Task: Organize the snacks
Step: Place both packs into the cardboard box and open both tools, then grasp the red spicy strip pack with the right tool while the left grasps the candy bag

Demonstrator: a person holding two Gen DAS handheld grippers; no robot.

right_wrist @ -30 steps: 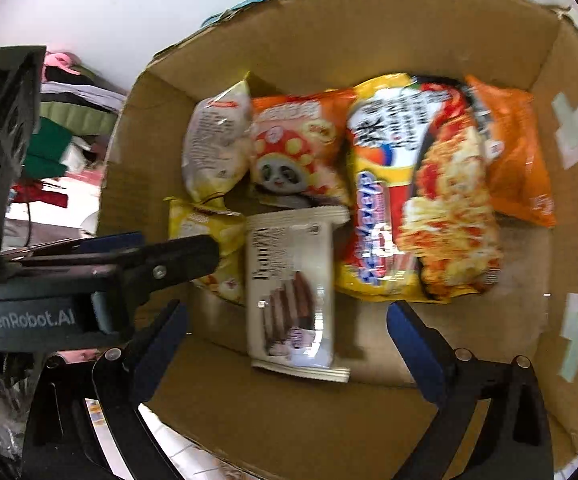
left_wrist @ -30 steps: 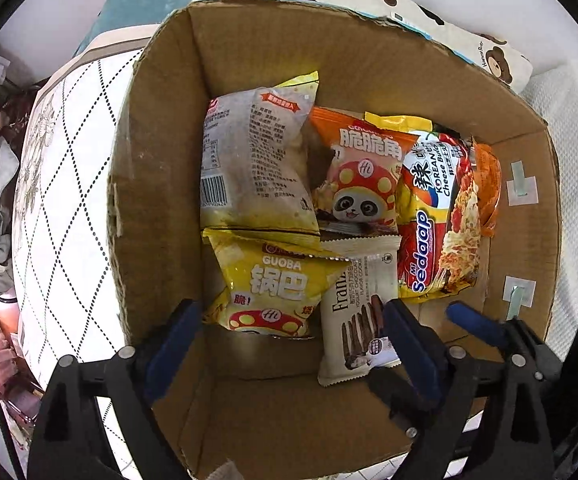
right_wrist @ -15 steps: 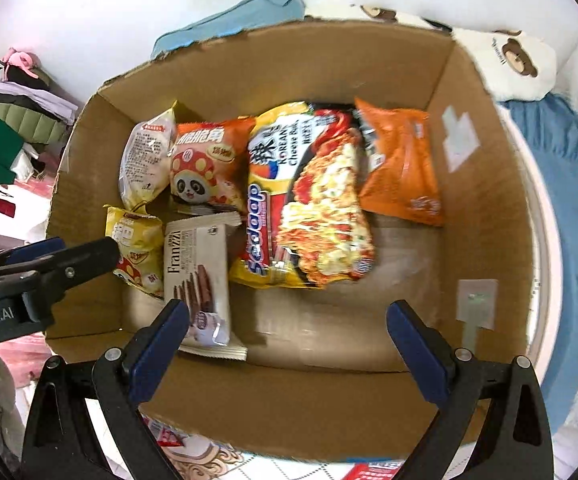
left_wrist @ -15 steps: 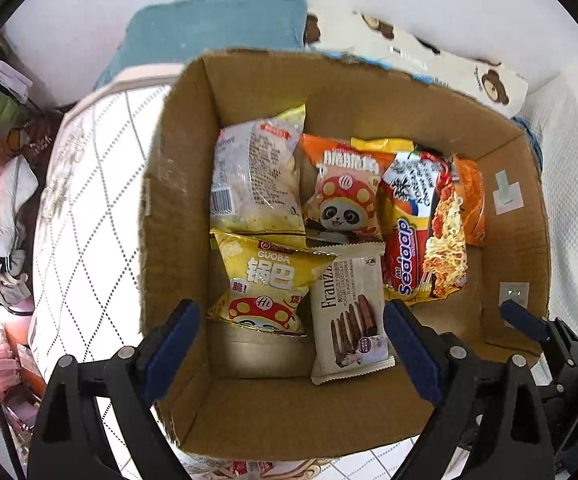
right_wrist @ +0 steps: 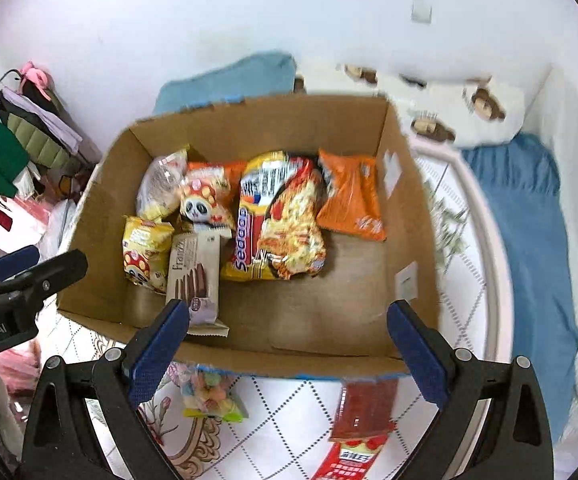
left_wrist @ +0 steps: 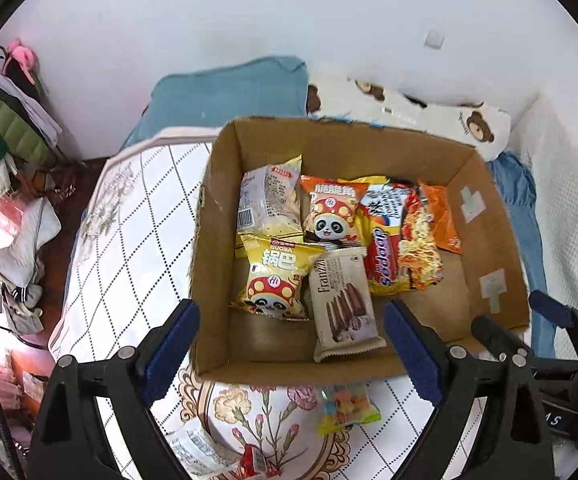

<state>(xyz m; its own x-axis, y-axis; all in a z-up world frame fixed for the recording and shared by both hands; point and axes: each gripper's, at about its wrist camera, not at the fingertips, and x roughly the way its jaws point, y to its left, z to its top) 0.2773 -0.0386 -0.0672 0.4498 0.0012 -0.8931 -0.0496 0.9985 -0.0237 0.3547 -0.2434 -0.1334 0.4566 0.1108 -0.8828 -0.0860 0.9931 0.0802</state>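
Both grippers hang above a cardboard box (left_wrist: pixel 217 264) on a quilted bed (left_wrist: pixel 129 240), the left gripper (left_wrist: pixel 289 344) and the right gripper (right_wrist: pixel 289 344) each spread wide and holding nothing. Six packets already lie in the box: a pale bag and a yellow Guoba bag (left_wrist: pixel 275 276) toward 9 o'clock, a panda bag, a Franzzi wafer pack (left_wrist: pixel 343 300) at the centre, Sedaap noodles (right_wrist: pixel 277 220) and an orange bag (right_wrist: pixel 349 200) toward 2 o'clock. The job looks partly done. At least three snacks remain outside on the bed at 6 o'clock, just beside the box's near wall: a bag of coloured candy (right_wrist: pixel 209 396), a red packet (right_wrist: pixel 363 412) and a small wrapper (left_wrist: pixel 193 452).
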